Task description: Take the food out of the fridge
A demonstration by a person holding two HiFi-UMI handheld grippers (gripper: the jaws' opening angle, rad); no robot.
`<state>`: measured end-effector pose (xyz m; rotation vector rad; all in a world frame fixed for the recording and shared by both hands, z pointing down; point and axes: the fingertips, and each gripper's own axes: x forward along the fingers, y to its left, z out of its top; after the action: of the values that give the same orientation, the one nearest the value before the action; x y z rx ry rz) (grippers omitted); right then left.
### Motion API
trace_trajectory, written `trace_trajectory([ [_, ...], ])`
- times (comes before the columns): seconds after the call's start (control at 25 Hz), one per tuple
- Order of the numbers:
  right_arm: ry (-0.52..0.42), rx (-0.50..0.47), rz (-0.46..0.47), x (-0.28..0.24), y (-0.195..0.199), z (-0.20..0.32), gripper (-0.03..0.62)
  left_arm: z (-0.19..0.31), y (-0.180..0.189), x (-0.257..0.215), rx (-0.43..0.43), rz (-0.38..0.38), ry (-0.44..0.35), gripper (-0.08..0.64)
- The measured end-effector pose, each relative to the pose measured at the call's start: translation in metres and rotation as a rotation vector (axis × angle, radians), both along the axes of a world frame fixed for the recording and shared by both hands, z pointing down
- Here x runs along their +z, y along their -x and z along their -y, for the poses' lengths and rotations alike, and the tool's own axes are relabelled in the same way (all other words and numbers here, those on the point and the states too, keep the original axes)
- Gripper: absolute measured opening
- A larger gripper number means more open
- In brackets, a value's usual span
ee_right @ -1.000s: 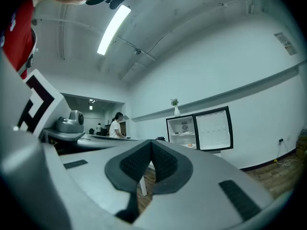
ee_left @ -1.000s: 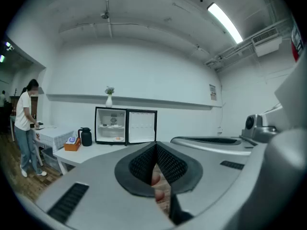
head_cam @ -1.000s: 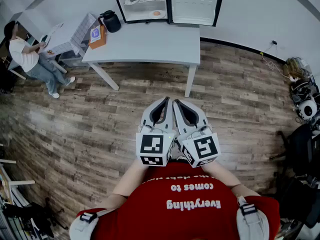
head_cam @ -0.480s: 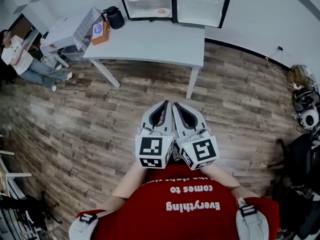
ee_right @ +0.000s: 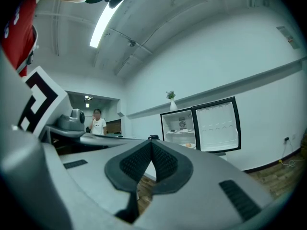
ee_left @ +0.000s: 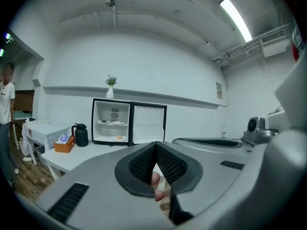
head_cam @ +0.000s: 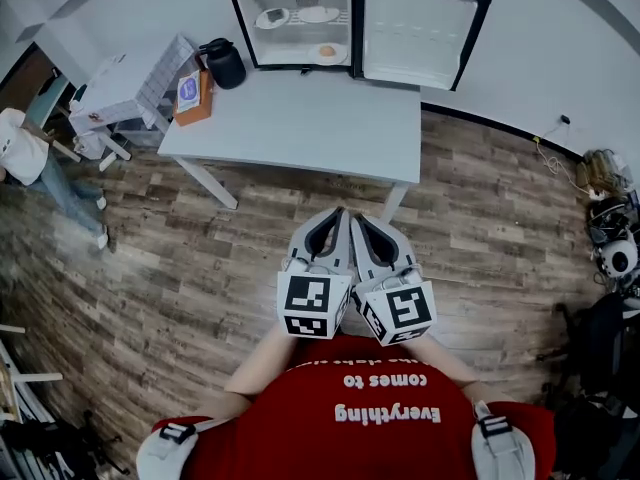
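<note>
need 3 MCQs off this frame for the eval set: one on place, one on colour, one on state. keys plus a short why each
1. Where does the black jug stand?
A. on the white table, beside the fridge
B. on the floor
C. on a chair

2. What colour is the box next to the jug?
A. green
B. orange
C. pink

3. What state is the fridge door in?
A. shut
B. open only a crack
C. swung wide open

Key:
1 A: the head view shows the jug on the tabletop just left of the fridge.
2 B: its sides are plainly orange in the head view.
3 C: the door stands turned out beside the cabinet, so the shelves and plates inside show.
</note>
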<state>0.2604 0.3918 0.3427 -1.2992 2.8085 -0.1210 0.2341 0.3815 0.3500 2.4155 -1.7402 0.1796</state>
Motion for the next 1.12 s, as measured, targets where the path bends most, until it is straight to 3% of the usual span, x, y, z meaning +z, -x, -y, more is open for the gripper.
trace_trajectory([
  [0.48,-0.033,0.048,0.033,-0.033,0.119,0.2,0.014,0.198,0.118,-0.039,0.051,0.041,-0.046,0.006],
  [1.12,0.082,0.029,-0.039,0.012,0.197,0.308,0.014,0.301,0.196,0.01,0.053,-0.036,0.068,0.006],
])
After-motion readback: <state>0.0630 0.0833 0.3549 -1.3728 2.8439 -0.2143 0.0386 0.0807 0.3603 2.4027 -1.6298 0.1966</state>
